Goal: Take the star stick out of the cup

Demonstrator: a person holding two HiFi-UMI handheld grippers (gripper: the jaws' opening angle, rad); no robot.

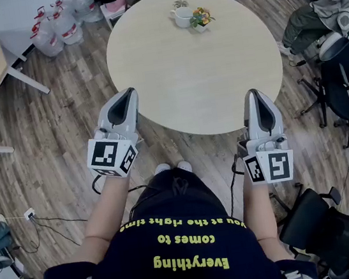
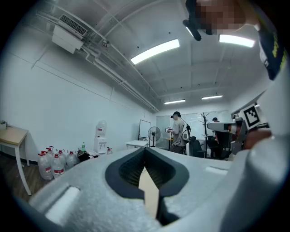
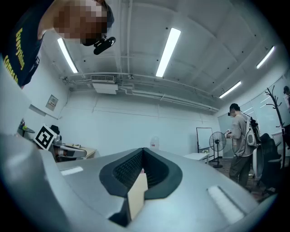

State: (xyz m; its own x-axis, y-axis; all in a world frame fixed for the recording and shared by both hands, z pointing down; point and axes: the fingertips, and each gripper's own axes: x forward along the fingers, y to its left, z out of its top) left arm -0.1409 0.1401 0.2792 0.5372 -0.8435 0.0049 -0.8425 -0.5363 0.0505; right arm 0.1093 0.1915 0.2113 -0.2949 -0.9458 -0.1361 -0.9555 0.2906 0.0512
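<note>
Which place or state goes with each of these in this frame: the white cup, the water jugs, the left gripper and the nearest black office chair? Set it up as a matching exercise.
Things:
1. white cup
2. water jugs
3. left gripper
4. nearest black office chair

Places or states:
A. on the floor at the head view's lower right
B. on the far side of the round table, beside a small flower pot
C. jaws shut, nothing between them
D. on the floor at the head view's upper left, beyond the table

Pairs: 1-B; 2-D; 3-C; 4-A
</note>
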